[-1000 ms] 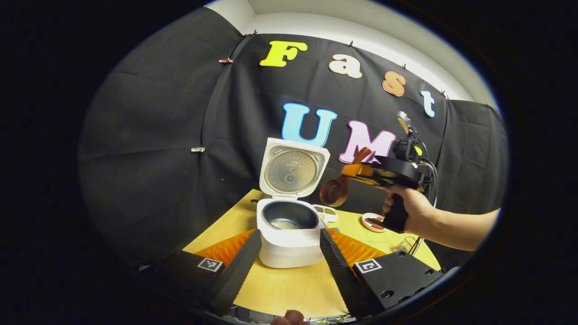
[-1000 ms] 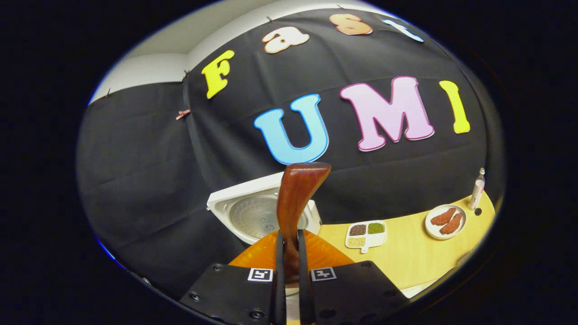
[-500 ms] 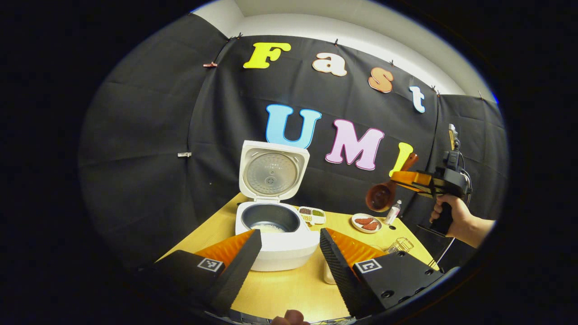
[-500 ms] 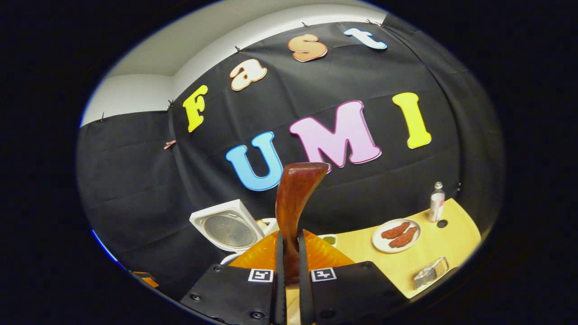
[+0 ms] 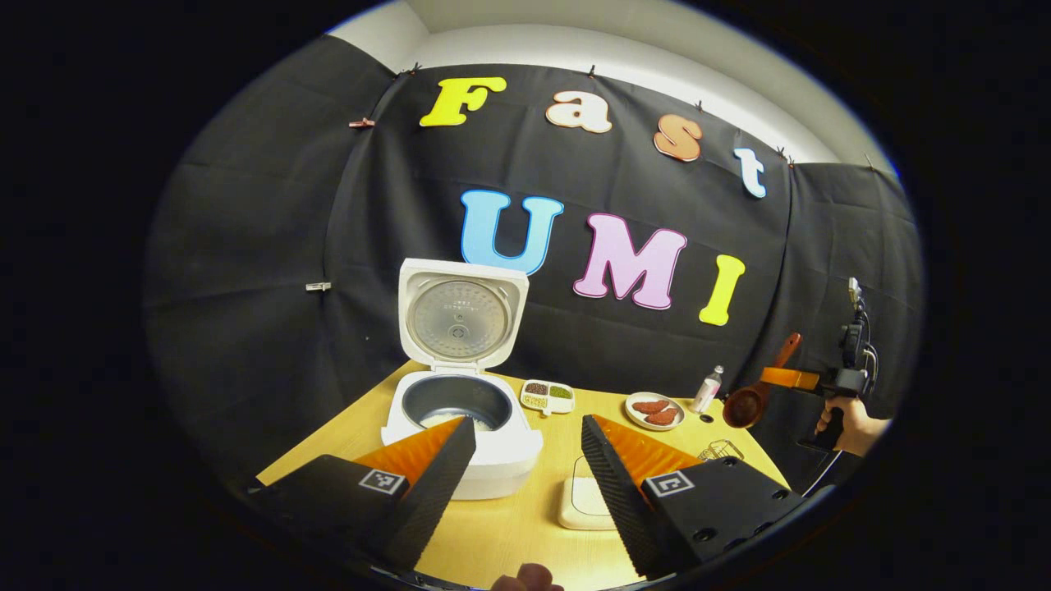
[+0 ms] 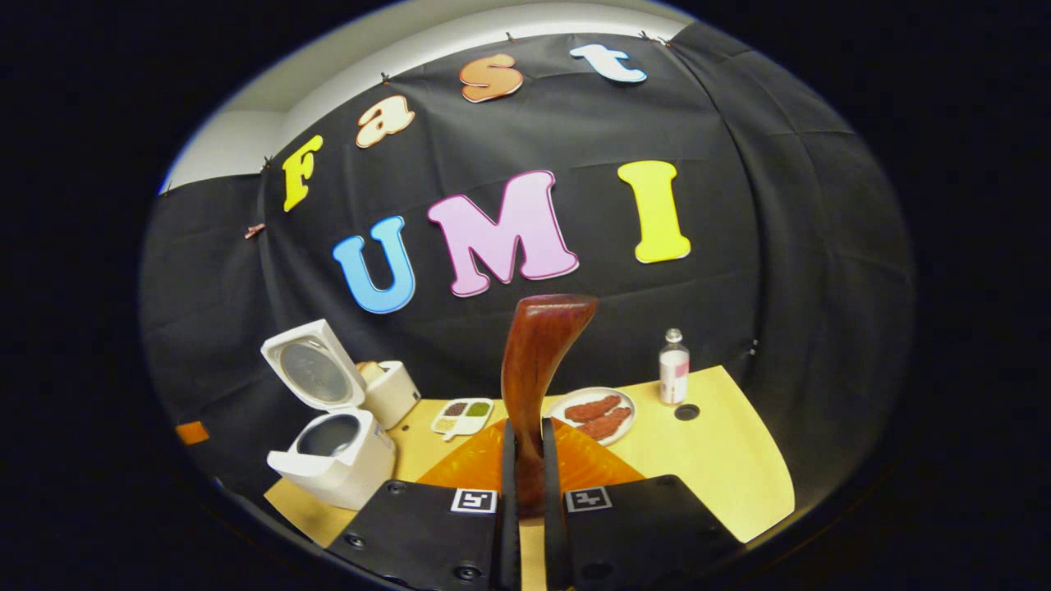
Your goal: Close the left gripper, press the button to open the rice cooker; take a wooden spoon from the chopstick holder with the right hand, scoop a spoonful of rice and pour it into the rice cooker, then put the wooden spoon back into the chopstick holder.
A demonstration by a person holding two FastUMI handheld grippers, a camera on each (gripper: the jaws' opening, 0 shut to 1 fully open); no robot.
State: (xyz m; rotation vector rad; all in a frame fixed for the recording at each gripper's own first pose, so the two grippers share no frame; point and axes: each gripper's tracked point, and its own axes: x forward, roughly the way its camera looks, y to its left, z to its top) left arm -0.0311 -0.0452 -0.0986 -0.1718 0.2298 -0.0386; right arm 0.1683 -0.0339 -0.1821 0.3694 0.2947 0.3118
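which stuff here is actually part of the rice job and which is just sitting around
Part of the job:
- rice cooker, lid up, rice in the pot
- wooden spoon, clamped between the right gripper fingers
- wire chopstick holder
- left gripper, open

Just lying about:
- divided dish of beans
- plate of red food
- small bottle
- white tray

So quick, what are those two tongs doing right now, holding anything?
Left tongs: open, holding nothing.
Right tongs: closed on the wooden spoon handle.
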